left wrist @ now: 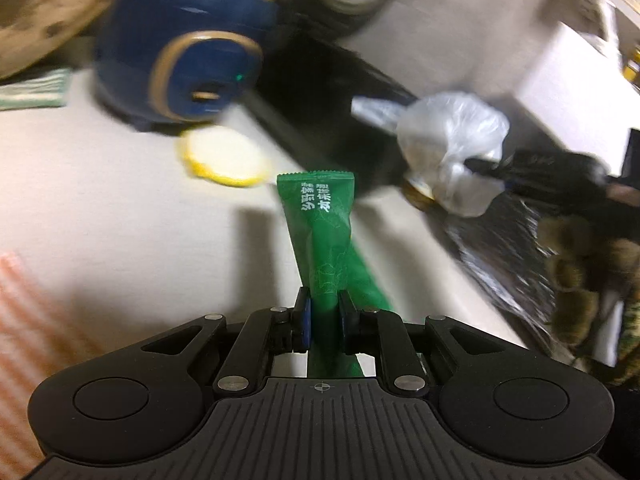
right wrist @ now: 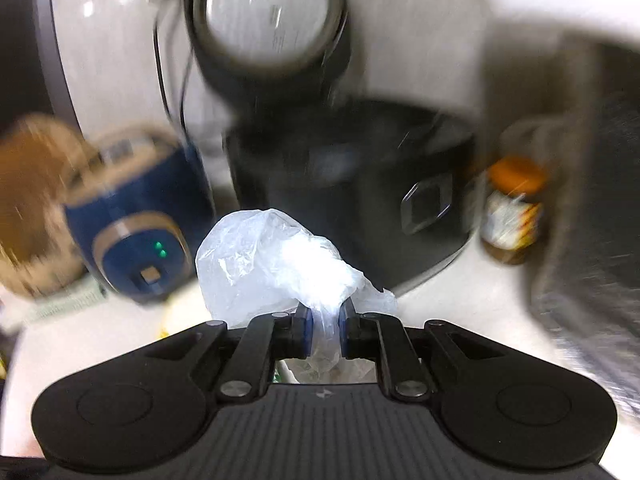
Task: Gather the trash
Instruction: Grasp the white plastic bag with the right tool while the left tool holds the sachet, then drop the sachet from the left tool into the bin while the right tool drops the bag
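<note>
One green packet, left view only

Pale counter across the lower left of the left wrist view, under bright light. Blue cooker upper left, black pot centre of the right wrist view, orange-lidded jar at right. All blurred.

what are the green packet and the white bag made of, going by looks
Green packet: seems a thin plastic or foil-lined film with a matte finish; it has a serrated sealed end, printed white characters, and creases where the left gripper pinches it.

White bag: looks like thin translucent plastic film, glossy; it is crumpled, shines under the light, and bunches between the right gripper jaws.
</note>
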The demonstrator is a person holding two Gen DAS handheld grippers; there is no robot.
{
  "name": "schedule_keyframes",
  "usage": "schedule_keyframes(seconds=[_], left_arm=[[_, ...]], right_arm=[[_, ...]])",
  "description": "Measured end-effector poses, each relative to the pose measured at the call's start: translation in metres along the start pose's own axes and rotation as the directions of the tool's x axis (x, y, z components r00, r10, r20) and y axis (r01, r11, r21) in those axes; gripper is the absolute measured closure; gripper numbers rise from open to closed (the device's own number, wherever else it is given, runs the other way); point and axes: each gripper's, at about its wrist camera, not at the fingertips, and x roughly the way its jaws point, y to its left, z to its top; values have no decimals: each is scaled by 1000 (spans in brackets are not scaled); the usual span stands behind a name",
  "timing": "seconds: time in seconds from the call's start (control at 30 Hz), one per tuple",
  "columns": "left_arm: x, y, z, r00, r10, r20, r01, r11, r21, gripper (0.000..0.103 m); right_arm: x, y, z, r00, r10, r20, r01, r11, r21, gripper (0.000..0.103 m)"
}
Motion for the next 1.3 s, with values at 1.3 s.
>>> schedule_keyframes(seconds=[1.3], left_arm=[[106, -83, -183, 911, 85, -403, 11, 974, 228, 87]], right_arm=[[-207, -118, -289, 900, -346, -264, 394, 905, 159, 90]])
